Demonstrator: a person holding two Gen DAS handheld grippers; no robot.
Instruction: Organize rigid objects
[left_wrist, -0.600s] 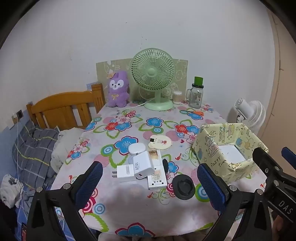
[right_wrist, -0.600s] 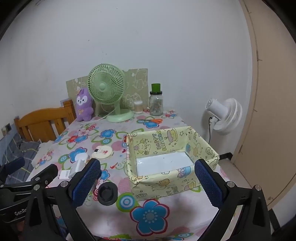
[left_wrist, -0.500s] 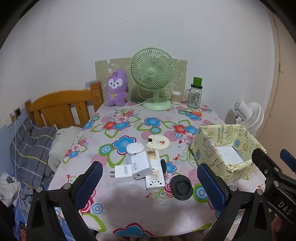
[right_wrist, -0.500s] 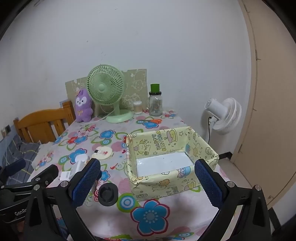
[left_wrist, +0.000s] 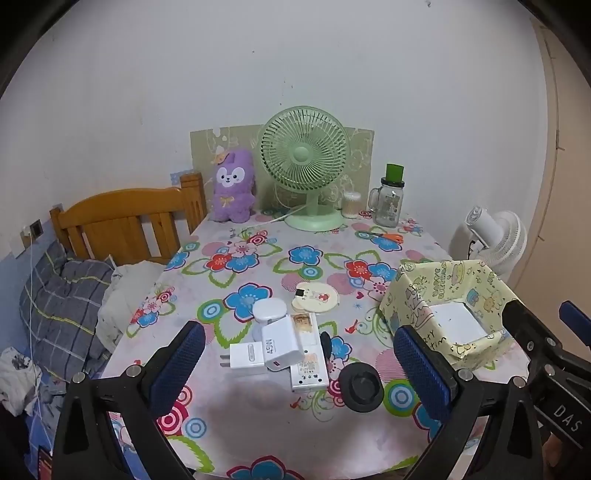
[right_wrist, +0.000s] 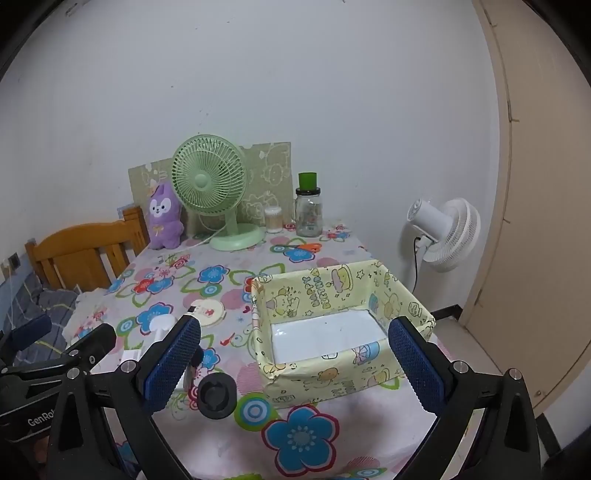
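Two pairs of tongs hang above the near edge of a worktop (left_wrist: 280, 435) covered with a flower-print cloth. Left tongs (left_wrist: 295, 369): jaws spread wide, nothing between the blue pads, held over a cluster of small items. Right tongs (right_wrist: 293, 363): jaws likewise spread wide and empty, framing a yellow cartoon-print box (right_wrist: 332, 376). The box stands open-topped near the front right of the worktop; its white floor carries nothing.

Cluster, left of the box and apart from it: a white charger (left_wrist: 280, 347) lying partly over a white plug adapter (left_wrist: 245, 356); a white remote-like slab (left_wrist: 308, 363) beneath and beside the charger; a white rounded case (left_wrist: 269, 310) just behind them; a round cream coaster (left_wrist: 316, 297) further back; a black round cap (left_wrist: 361, 386) nearest the front edge, between the cluster and the box.

Rear of the worktop, against the wall: a purple plush toy (left_wrist: 232, 190), a green desk fan (left_wrist: 304, 166), a small cotton-swab jar (left_wrist: 351, 203) and a glass jar with a green lid (left_wrist: 389, 197). A white floor fan (right_wrist: 447, 232) stands beyond the right edge; a wooden bed frame (left_wrist: 125, 218) lies to the left.
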